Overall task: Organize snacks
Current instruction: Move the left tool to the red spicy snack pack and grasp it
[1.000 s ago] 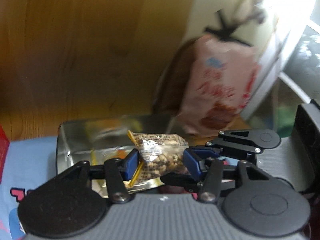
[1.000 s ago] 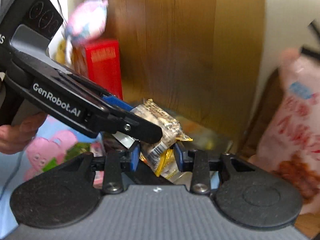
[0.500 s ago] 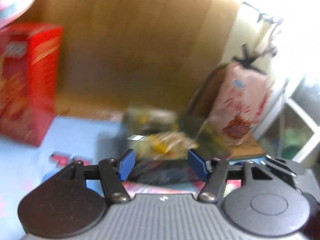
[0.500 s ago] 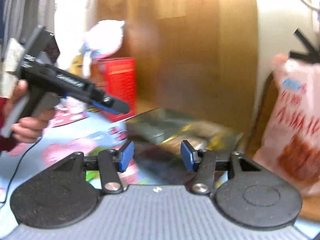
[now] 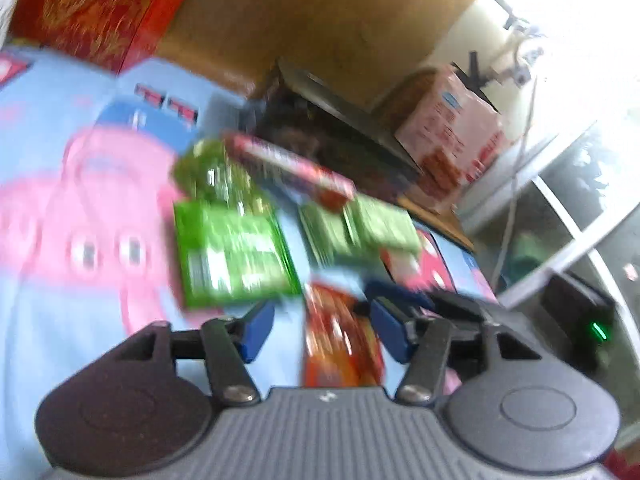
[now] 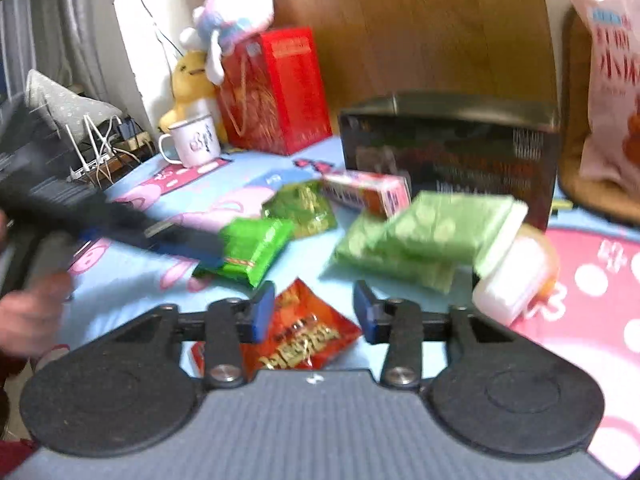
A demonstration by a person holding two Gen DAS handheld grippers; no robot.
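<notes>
surface: cartoon-print blue cloth (image 6: 132,280) over the desk, wood panel behind, everything smeared by motion.
right tongs (image 6: 314,310): jaws have just been closing, now a narrow gap, nothing pinched; red snack packet (image 6: 308,336) lies flat on the cloth under and between them.
left tongs (image 5: 320,330): jaws have just been closing too, gap moderate, empty; the same red snack packet (image 5: 340,344) sits below that gap.
risk 1: both tongs aimed at one packet, so they could clash or tug the foil two ways.
risk 2: packet lies flat and slick; closing pads may skate over it and grab cloth instead.
next out: bright green packet (image 6: 250,252) just beyond the left tongs' tip, pale green packs (image 6: 424,236) stacked loosely to the right, white tub (image 6: 512,276) leaning against them.
risk 3: a sideways sweep could topple that stack or roll the tub.
target: dark open box (image 6: 448,152) at the back, pink carton (image 6: 366,192) lying in front of it.
risk 4: carton partly blocks the low path to the box; a carried packet could snag on it.
edge: mug (image 6: 192,140) and red gift bag (image 6: 276,88) well clear at rear left.
</notes>
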